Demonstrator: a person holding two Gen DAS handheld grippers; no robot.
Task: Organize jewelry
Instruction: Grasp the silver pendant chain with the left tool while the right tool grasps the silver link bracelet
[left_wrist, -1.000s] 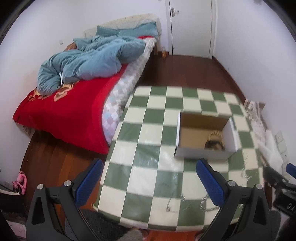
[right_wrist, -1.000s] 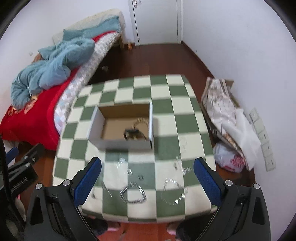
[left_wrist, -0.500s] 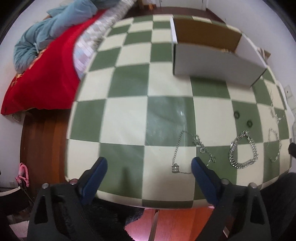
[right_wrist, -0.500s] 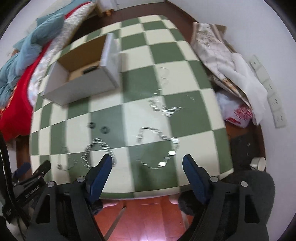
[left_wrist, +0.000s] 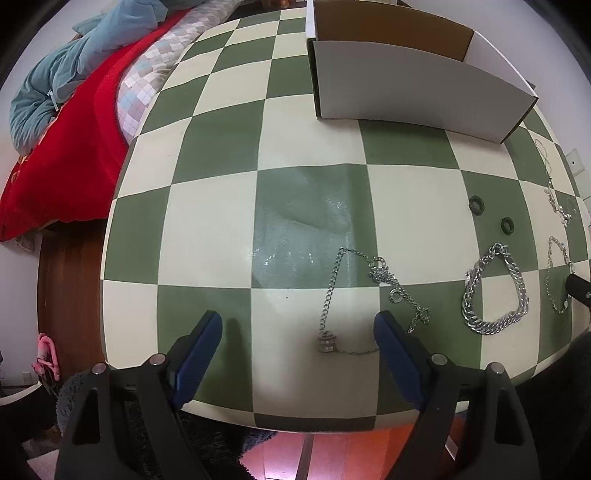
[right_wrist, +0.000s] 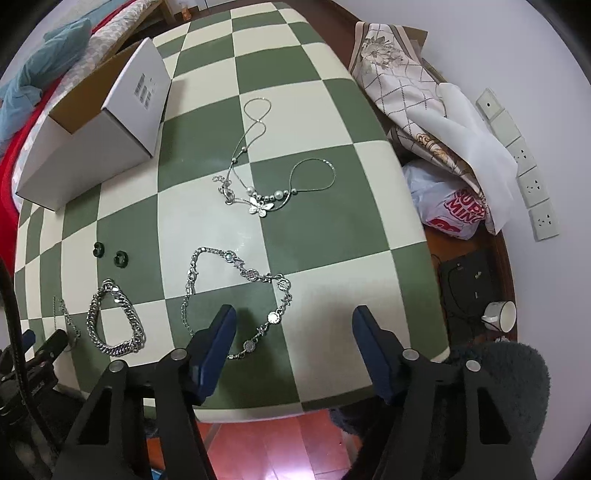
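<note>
On the green-and-cream checked table (left_wrist: 210, 229) lies a thin chain with a barrel pendant (left_wrist: 327, 342). It sits between the blue fingers of my left gripper (left_wrist: 297, 334), whose jaws are closing without touching it. A chunky silver bracelet (left_wrist: 495, 295) and two dark rings (left_wrist: 477, 205) lie to the right. My right gripper (right_wrist: 295, 326) hovers over a charm bracelet (right_wrist: 251, 275). Its jaws are closing too, with part of the bracelet between them and no contact. A butterfly-and-pearl necklace (right_wrist: 263, 207) lies farther back. The white cardboard box (left_wrist: 406, 85) stands open behind.
A bed with a red cover (left_wrist: 66, 155) and a blue duvet runs along the table's left side. Folded cloth (right_wrist: 406, 85), a plastic bag (right_wrist: 454, 210) and a cup (right_wrist: 502, 315) sit on the floor at the right. The table's front edge is right under both grippers.
Both grippers have dropped from high above the table to just over the jewelry and tipped downward. Their jaws have narrowed.
</note>
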